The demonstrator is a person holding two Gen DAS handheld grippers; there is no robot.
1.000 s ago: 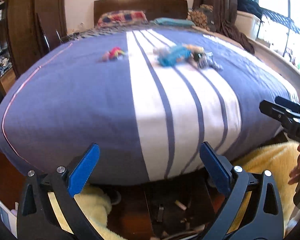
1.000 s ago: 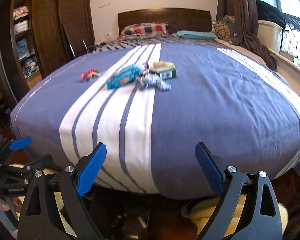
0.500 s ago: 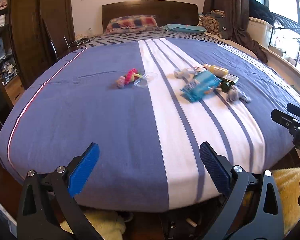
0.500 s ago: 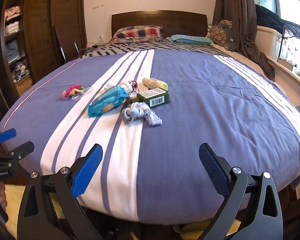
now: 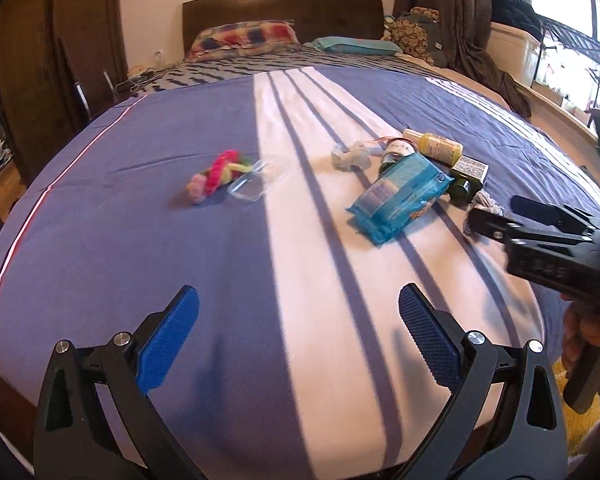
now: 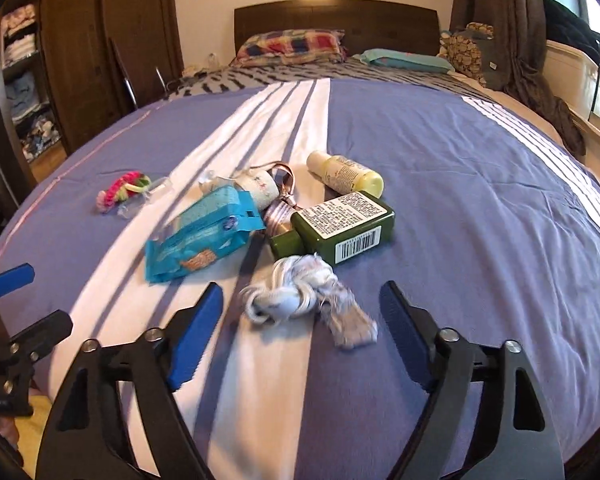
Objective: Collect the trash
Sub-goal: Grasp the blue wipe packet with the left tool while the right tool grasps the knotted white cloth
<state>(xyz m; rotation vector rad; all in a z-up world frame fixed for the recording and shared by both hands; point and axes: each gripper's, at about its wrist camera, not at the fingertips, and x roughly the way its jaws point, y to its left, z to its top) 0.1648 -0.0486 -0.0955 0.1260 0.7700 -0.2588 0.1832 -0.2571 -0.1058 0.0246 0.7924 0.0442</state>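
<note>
Lying capped on the bedspread (image 6: 460, 200): green bottle (image 6: 340, 224), yellow bottle (image 6: 344, 174)

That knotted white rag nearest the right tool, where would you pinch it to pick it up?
Probably at the fat knot of the white rag, coming down from above and this near side: it stands proud of the bedspread, while the flat tail offers little. The open right tool already straddles it.
</note>
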